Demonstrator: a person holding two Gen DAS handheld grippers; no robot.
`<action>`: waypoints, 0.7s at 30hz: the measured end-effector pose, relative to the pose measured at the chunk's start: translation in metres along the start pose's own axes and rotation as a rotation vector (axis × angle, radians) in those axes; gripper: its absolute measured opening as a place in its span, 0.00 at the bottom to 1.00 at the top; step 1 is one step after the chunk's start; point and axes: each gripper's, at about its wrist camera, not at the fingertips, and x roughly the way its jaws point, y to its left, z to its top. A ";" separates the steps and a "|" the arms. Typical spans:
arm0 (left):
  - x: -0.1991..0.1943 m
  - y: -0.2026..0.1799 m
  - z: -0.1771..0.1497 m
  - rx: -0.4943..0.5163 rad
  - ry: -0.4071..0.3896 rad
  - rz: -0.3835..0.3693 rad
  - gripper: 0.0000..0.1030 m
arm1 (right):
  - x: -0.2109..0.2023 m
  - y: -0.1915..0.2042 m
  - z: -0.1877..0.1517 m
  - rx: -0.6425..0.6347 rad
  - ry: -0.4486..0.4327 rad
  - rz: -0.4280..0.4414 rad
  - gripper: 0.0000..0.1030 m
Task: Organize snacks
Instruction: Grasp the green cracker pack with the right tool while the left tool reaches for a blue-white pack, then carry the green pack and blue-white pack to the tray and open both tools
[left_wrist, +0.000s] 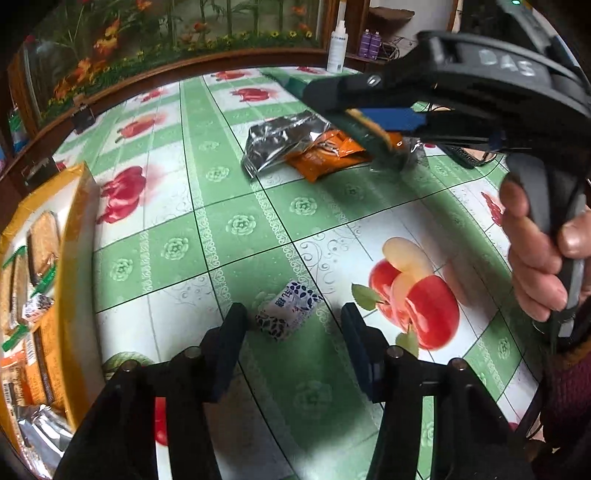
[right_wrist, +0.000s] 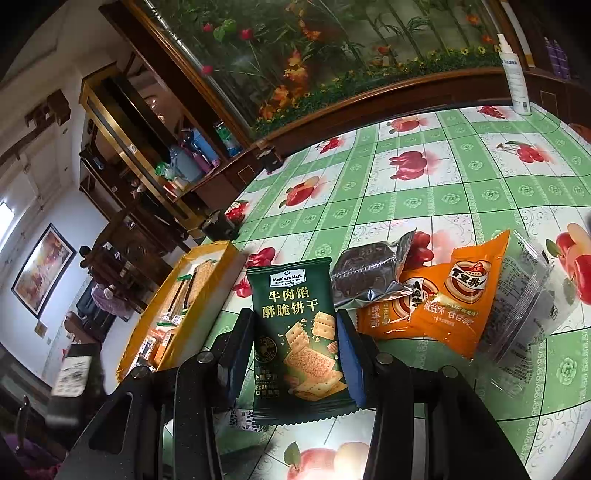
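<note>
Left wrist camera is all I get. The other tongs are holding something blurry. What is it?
Observer: A dark green cracker packet, pinched upright in the right tongs.
Operator: What's drawn on it?
Observer: Square crackers, with gold writing above them.
Operator: Is anything hiding behind the orange packets?
Observer: Yes. A clear-wrapped dark snack lies against the orange packets, partly tucked under one.
</note>
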 end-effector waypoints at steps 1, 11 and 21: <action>-0.001 0.001 0.000 0.001 -0.002 0.002 0.50 | 0.000 0.000 0.000 0.002 -0.002 0.001 0.47; -0.003 -0.012 -0.001 0.011 -0.019 0.050 0.32 | 0.001 0.002 -0.002 -0.007 0.004 -0.001 0.47; -0.022 -0.003 -0.004 -0.049 -0.071 0.022 0.32 | 0.001 0.007 -0.002 -0.031 0.003 -0.015 0.47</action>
